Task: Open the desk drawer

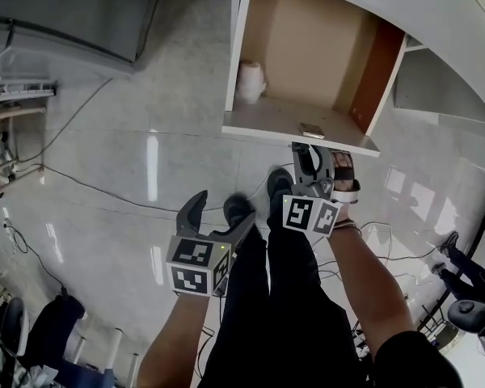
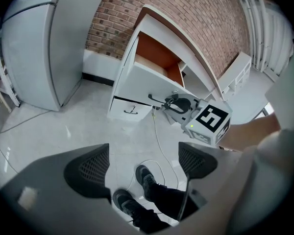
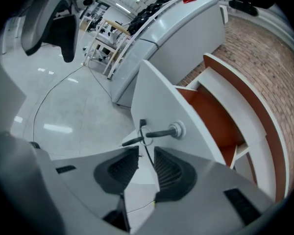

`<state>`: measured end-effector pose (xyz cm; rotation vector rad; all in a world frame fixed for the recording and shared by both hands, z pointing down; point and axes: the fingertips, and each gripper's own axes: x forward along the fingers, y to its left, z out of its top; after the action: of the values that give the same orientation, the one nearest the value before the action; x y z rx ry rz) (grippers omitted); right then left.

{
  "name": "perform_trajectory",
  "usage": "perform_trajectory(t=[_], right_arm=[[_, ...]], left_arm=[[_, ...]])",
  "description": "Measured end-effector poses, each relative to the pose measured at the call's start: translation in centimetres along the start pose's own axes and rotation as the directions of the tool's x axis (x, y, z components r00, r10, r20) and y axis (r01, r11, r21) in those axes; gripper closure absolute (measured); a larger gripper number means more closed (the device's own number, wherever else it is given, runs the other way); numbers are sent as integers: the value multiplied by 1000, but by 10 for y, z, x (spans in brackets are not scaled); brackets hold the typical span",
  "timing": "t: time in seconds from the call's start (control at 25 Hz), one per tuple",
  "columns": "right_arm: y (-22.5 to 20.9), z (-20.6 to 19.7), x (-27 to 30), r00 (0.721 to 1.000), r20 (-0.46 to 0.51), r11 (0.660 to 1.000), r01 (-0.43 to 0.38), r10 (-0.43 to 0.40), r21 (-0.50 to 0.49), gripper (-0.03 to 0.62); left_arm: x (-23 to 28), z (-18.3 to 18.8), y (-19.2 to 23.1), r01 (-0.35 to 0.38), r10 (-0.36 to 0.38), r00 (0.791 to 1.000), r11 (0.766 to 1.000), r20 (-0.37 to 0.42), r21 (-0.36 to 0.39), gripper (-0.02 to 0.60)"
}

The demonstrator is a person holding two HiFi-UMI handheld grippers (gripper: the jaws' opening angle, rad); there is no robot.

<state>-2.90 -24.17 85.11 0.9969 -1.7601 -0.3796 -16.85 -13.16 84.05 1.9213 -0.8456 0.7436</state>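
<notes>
While the glossy pale floor [image 1: 129, 176] fills most of the head view, a tall grey cabinet [image 2: 34, 53] stands to the left of the white bench [image 2: 159, 26], which sits against a brick wall [image 2: 186, 9]. From the bench the drawer [image 1: 267, 124] juts well out, with its brown inside open to view and its white front panel facing the person. The person's dark-trousered legs and black shoes [image 2: 144, 177] stand on the floor just short of that front.

At the drawer front, the right gripper [image 3: 146, 153] points its tips at the panel right below the lock. Its pads stand a narrow way apart and press on nothing. A thin dark loop that hangs from the key reaches down to the gap.

Well clear of the drawer, the left gripper [image 2: 143, 155] hangs over the floor with its pads spread wide and nothing between them.

A dark key [image 3: 159, 132] sticks out of the round lock [image 3: 176, 129] in the panel. A small white roll [image 1: 250, 81] lies in the drawer's far left corner.
</notes>
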Motion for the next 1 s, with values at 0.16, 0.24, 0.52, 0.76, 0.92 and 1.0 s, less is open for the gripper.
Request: perform_trajectory(t=[0.16,0.24,0.52,0.76,0.92,1.0], right_arm=[[-1,-8,-15,999,-24,997,-20,21,70,491],[1,-14,-26,998,-36,994,-51,55,98,490],[-13,-22,-84,992,-77,987,-87,98,138,491],[-38,4,-121,991,-39,971,-120,131,205,465],[-57,22,-142,990,-23,962,-127,137,240,440],[-67,29,-153,990,-13,956,-132,141,262,417]], left_arm=[[-4,6,2,-1,1,1000,1000,0,16,130],[-6,12,2,-2,2,1000,1000,10,17,130],[-29,48,-4,-6,4,998,999,60,34,130],[-65,91,-38,-23,10,995,993,104,117,130],[-96,109,-58,-28,12,992,990,122,136,130],[-110,114,-67,-30,12,992,990,128,141,130]])
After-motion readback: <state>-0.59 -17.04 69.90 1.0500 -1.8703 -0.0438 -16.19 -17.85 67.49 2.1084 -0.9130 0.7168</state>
